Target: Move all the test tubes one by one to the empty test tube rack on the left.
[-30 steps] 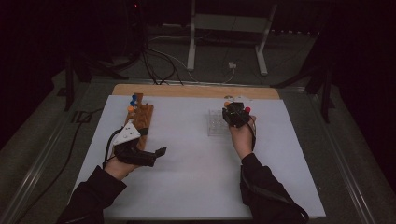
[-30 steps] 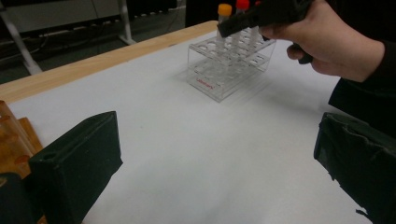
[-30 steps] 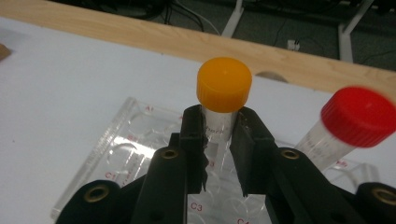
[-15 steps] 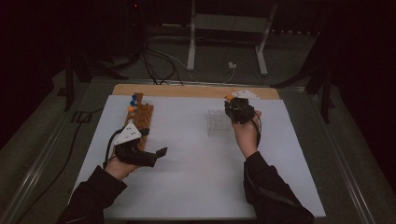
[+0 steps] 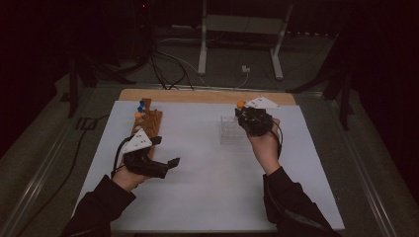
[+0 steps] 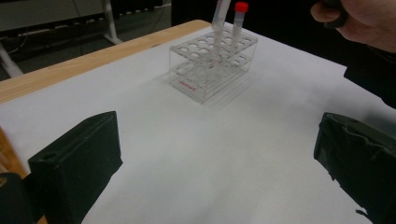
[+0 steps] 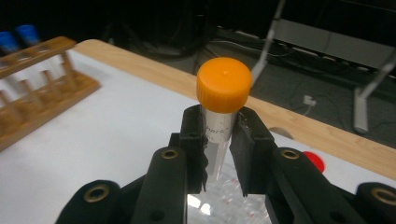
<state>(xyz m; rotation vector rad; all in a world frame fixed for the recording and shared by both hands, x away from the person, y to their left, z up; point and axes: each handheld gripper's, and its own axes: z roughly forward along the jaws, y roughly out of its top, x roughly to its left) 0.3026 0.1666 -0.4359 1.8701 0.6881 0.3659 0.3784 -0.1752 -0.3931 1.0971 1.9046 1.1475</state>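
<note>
My right gripper is shut on a clear tube with an orange cap, held upright. In the high view this gripper hovers over the clear plastic rack, the orange cap on top. In the left gripper view the held tube hangs just over the rack, beside a red-capped tube standing in it. My left gripper rests open on the white mat beside a wooden rack; its fingers stand wide apart with nothing between them.
The wooden rack holds blue-capped tubes and an orange-capped one. A white mat covers the table, with a bare wooden strip along the far edge. Cables and a stand's legs lie on the floor beyond.
The right gripper has risen and moved toward the far edge with the orange-capped tube in it. The left hand has stayed in place.
</note>
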